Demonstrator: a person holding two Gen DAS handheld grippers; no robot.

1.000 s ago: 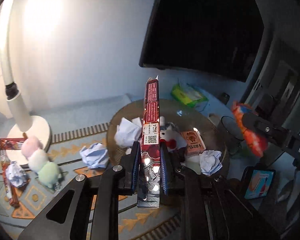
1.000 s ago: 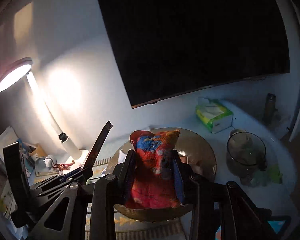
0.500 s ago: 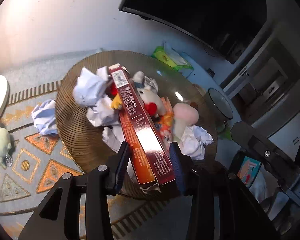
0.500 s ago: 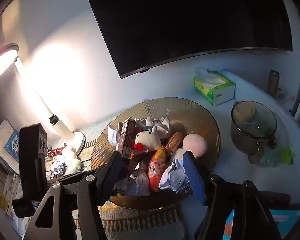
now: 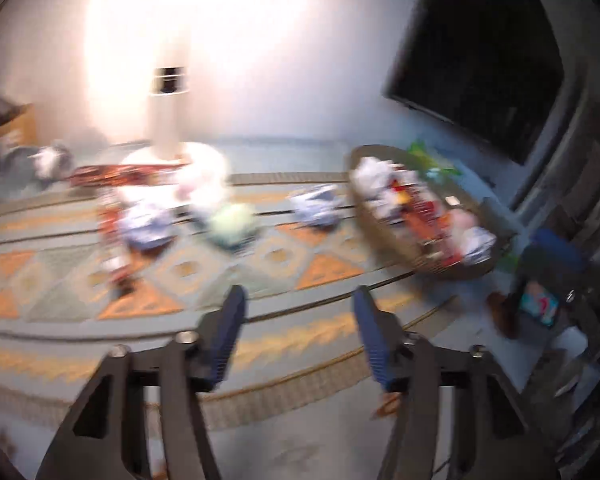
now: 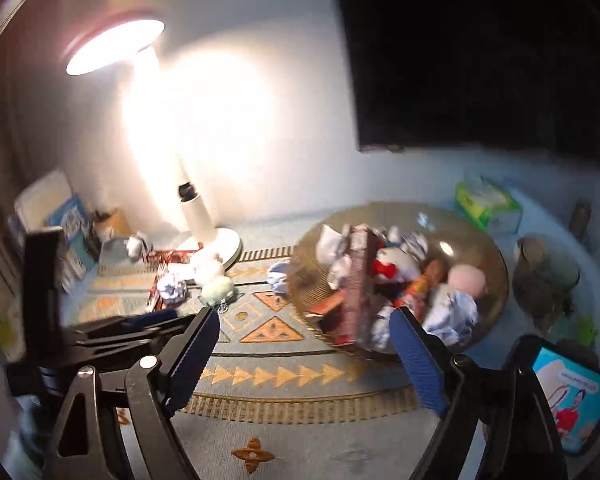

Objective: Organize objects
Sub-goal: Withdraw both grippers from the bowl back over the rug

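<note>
A brown ribbed bowl (image 6: 308,280) on the patterned mat (image 6: 276,376) holds a long red box (image 6: 358,280), a white plush with a red bow (image 6: 396,264), an orange snack bag (image 6: 418,290), a pink ball (image 6: 466,280) and crumpled paper (image 6: 456,314). My right gripper (image 6: 304,320) hangs over the mat, left of the bowl's near rim; its jaws are opening with nothing between them. In the blurred left wrist view my left gripper (image 5: 299,300) is over the mat, jaws opening and empty, with the bowl (image 5: 380,236) at the right. A paper ball (image 5: 318,208) and a green plush (image 5: 232,224) lie ahead.
A lit desk lamp (image 6: 196,216) stands at the back of the mat, with a red snack pack (image 6: 168,256), a white plush (image 6: 208,266) and a paper ball (image 6: 172,288) near its base. A tissue box (image 6: 488,204), a glass jar (image 6: 548,276) and a phone (image 6: 572,400) are to the right.
Both grippers opened and let go: the red box and the snack bag now lie in the bowl. Both have swung left, away from the bowl and out over the mat.
</note>
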